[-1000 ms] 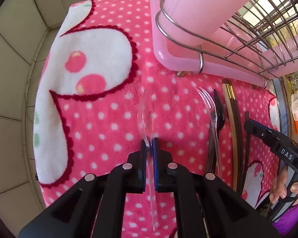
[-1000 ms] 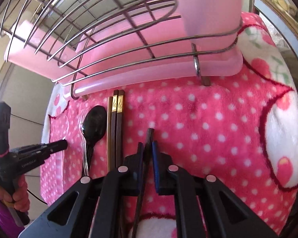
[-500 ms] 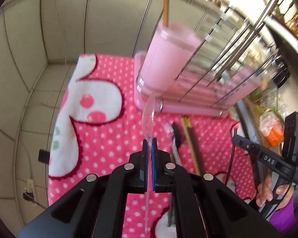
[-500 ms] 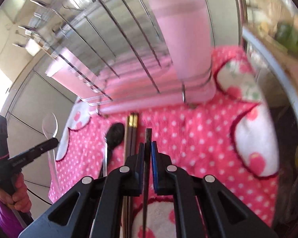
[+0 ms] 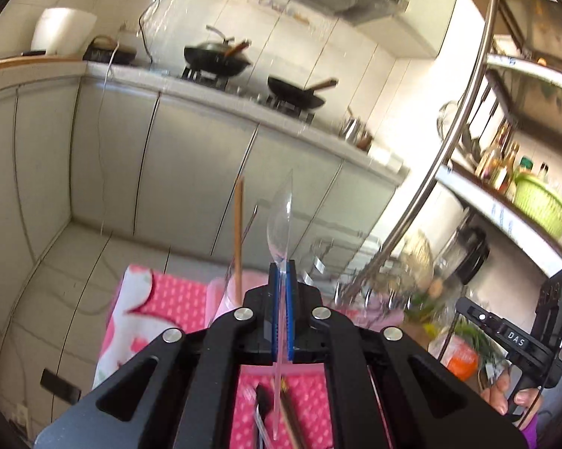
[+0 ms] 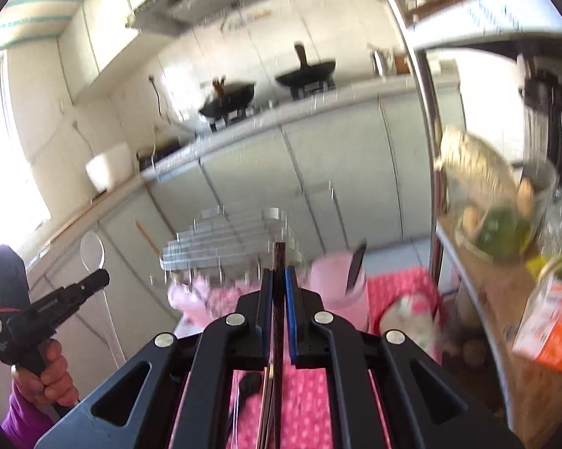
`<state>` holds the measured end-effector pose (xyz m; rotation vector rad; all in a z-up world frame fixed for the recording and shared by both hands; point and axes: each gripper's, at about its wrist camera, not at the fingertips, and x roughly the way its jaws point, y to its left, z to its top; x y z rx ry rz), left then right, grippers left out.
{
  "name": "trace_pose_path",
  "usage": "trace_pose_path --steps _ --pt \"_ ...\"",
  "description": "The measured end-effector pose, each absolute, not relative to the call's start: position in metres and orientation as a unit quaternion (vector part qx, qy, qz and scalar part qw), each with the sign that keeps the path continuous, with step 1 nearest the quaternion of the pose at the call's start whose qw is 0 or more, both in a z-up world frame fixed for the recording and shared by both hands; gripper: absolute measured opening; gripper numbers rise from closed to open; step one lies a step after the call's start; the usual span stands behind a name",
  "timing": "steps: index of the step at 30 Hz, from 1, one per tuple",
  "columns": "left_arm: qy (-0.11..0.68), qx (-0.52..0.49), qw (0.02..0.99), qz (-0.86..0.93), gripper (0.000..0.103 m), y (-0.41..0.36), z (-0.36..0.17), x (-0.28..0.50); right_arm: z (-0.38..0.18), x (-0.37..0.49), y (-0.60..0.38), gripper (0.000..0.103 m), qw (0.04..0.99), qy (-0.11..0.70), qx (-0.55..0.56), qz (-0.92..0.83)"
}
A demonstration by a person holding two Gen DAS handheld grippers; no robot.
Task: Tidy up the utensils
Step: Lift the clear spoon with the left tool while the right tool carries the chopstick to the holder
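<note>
My left gripper (image 5: 282,273) is shut on a clear plastic spoon (image 5: 280,220), held upright and high above the pink dotted cloth (image 5: 176,295). My right gripper (image 6: 277,277) is shut on a dark chopstick (image 6: 278,262), also raised and pointing up. The pink utensil cup (image 6: 341,295) stands in the dish rack and holds a dark utensil; in the left wrist view the cup (image 5: 225,295) shows a wooden chopstick (image 5: 238,232) standing in it. A black spoon (image 5: 263,402) and more chopsticks (image 5: 290,411) lie on the cloth below.
A wire dish rack (image 6: 225,247) with a pink tray stands behind the cup. A steel shelf post (image 5: 445,149) and shelves with bottles and a green basket (image 5: 539,204) are at the right. Kitchen cabinets and a stove with pans (image 5: 217,61) are beyond.
Both grippers rose from the cloth and tilted upward, lifting the clear spoon and the dark chopstick; the views now look across the kitchen instead of down at the cloth.
</note>
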<state>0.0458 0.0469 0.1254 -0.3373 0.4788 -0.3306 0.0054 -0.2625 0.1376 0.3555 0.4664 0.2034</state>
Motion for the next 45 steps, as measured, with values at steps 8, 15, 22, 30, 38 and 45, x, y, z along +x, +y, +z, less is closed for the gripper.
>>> trace_pose_path --steps 8,15,22,30,38,45 --pt "0.182 -0.18 0.955 -0.153 0.002 0.037 0.138 0.083 0.174 0.033 -0.281 0.006 0.976 0.136 0.159 0.065" --pt "0.134 -0.164 0.968 -0.135 0.002 0.03 0.134 0.102 0.173 0.067 -0.284 0.006 0.983 0.109 0.145 0.038" --pt "0.108 -0.134 0.977 -0.127 0.002 0.017 0.121 0.119 0.158 0.089 -0.282 0.006 0.985 0.103 0.133 0.022" --pt "0.093 -0.124 0.98 -0.126 0.002 0.011 0.09 0.118 0.123 0.1 -0.278 0.006 0.981 0.127 0.143 0.025" --pt "0.123 -0.136 0.974 -0.131 0.002 0.021 0.064 0.097 0.097 0.084 -0.277 0.006 0.974 0.167 0.153 0.033" --pt "0.196 -0.167 0.959 -0.119 0.002 0.037 0.045 0.11 0.076 0.078 -0.274 0.006 0.966 0.211 0.147 0.033"
